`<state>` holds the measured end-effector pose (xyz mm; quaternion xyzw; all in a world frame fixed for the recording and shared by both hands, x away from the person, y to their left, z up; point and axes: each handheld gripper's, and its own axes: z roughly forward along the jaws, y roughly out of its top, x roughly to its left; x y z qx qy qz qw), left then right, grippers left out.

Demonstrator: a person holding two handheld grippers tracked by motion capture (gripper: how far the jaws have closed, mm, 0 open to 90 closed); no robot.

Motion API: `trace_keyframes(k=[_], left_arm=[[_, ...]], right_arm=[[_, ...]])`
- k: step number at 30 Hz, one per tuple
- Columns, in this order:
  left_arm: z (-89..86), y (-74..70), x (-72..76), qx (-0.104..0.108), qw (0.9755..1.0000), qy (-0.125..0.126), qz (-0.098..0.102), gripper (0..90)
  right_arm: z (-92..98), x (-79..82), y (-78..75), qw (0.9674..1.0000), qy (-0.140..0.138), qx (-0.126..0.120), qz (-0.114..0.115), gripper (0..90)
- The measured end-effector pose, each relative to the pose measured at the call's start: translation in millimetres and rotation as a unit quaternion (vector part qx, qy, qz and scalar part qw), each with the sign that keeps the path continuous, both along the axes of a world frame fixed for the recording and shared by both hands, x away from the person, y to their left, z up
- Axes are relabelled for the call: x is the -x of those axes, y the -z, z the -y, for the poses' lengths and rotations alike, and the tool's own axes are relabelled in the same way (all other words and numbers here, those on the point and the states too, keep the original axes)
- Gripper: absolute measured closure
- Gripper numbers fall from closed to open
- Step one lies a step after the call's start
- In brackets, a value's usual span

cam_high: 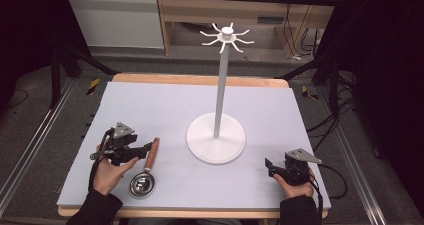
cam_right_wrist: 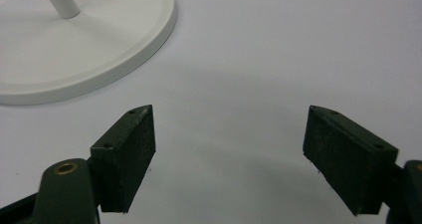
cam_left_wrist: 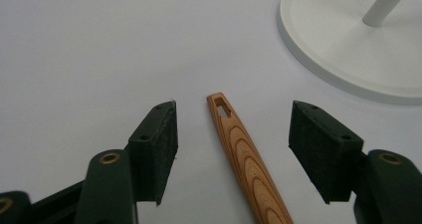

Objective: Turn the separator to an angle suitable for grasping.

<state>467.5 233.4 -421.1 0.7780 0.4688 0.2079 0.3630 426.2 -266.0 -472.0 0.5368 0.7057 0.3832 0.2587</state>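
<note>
1. Left tongs [cam_high: 148,146], lower left of the high view, held in the person's left hand [cam_high: 107,174]: jaws spread, pads clear of everything. In the left gripper view [cam_left_wrist: 233,134] the wooden handle [cam_left_wrist: 246,159] lies between the two pads, touching neither.
2. Right tongs [cam_high: 270,167], lower right of the high view, held in the right hand [cam_high: 295,184]: jaws spread, nothing between them. In the right gripper view [cam_right_wrist: 229,149] only bare counter lies between the pads.
3. Ladle [cam_high: 145,172], lower left of centre in the high view: a small metal bowl [cam_high: 142,184] near the bottom edge of the counter, its wooden handle running up and slightly right to the left tongs. The handle's tip has a slot, seen in the left gripper view.
4. Counter [cam_high: 165,105]: a pale grey-lilac sheet over a wooden top.
5. White stand [cam_high: 216,137], centre of the high view: a round flat base resting on the counter, between the two tongs and farther from the camera, well apart from the ladle. An upright pole [cam_high: 220,85] rises from it.
6. Hook crown [cam_high: 227,36], top centre: curved white arms radiating from the pole's cap.
</note>
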Motion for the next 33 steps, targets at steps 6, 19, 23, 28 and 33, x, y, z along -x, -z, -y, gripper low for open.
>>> trace_keyframes(k=[6, 19, 23, 28, 33], left_arm=[[3.8, 8.8, -3.5, -0.012, 0.9998, 0.004, -0.018, 37.7], [14.1, 28.8, -6.5, -0.034, 0.9975, 0.019, -0.060, 42.9], [14.8, 32.6, -6.7, -0.035, 0.9965, 0.019, -0.074, 45.8], [16.5, 36.8, -6.6, -0.043, 0.9952, 0.011, -0.087, 49.6], [17.3, 40.2, -7.5, -0.040, 0.9943, 0.015, -0.098, 53.8]], right_arm=[[-0.4, -0.4, 0.7, 1.0000, -0.003, 0.003, 0.001, 22.4], [-1.8, 0.1, 1.2, 0.9999, -0.010, -0.001, -0.006, 24.7], [-2.4, 0.4, 0.8, 0.9999, -0.012, -0.003, -0.007, 25.4], [-2.1, -0.1, 1.5, 0.9999, -0.013, 0.003, -0.006, 26.5], [-1.6, -0.6, 1.3, 0.9999, -0.013, 0.002, -0.006, 27.0]])
